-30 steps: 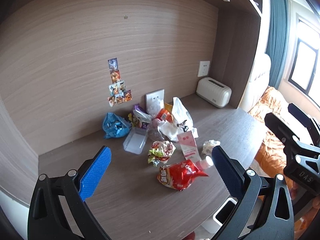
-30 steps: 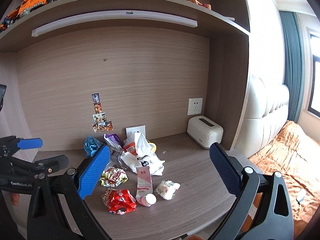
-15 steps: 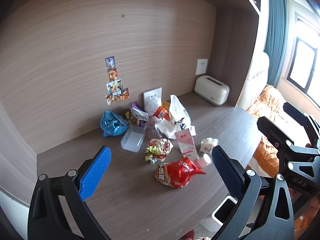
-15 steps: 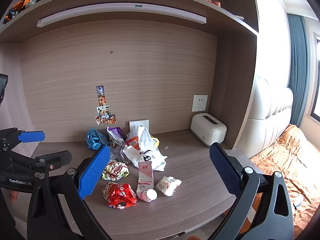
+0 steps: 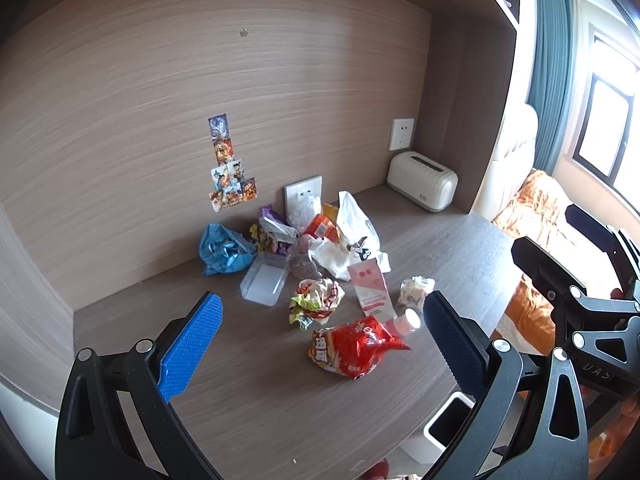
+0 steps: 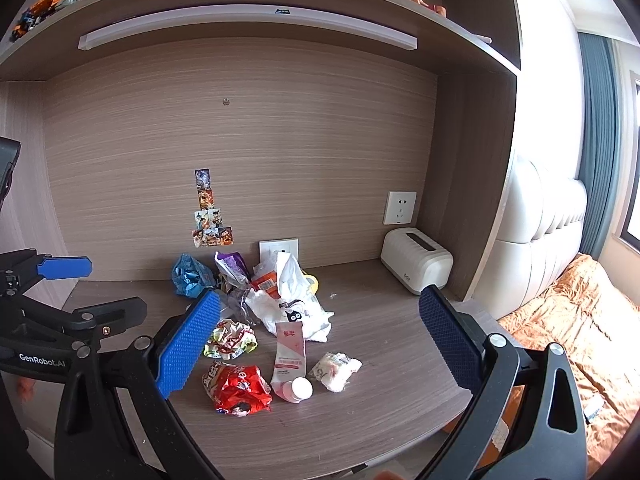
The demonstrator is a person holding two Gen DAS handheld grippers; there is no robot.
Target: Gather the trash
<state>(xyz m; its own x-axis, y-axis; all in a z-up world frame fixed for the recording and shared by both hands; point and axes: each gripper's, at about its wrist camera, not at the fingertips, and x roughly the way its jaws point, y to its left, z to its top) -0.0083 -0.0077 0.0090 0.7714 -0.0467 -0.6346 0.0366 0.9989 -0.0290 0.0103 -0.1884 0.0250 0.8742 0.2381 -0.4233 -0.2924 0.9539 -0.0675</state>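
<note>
A heap of trash lies on the wooden desk [image 5: 260, 400]: a red snack bag [image 5: 352, 350] [image 6: 236, 388], a pink-and-white pouch [image 5: 370, 286] [image 6: 290, 350] with a white cap, a crumpled colourful wrapper [image 5: 316, 298] [image 6: 230, 338], a white tissue wad [image 5: 414, 290] [image 6: 334, 366], a white plastic bag [image 5: 354, 240] [image 6: 294, 300], a blue bag [image 5: 224, 250] [image 6: 190, 276] and a clear plastic tray [image 5: 264, 284]. My left gripper [image 5: 320, 340] is open and empty above the desk's near side. My right gripper [image 6: 320, 344] is open and empty, held back from the heap.
A cream toaster-shaped box [image 5: 422, 180] [image 6: 416, 266] stands at the desk's back right corner. A white bin [image 5: 446, 428] stands on the floor below the desk's front edge. A bed with an orange cover [image 6: 568, 332] is at the right. Shelves hang above.
Both grippers have shifted slightly, and the heap sits a little lower in the right wrist view. Both stay open and empty. The trash has not moved.
</note>
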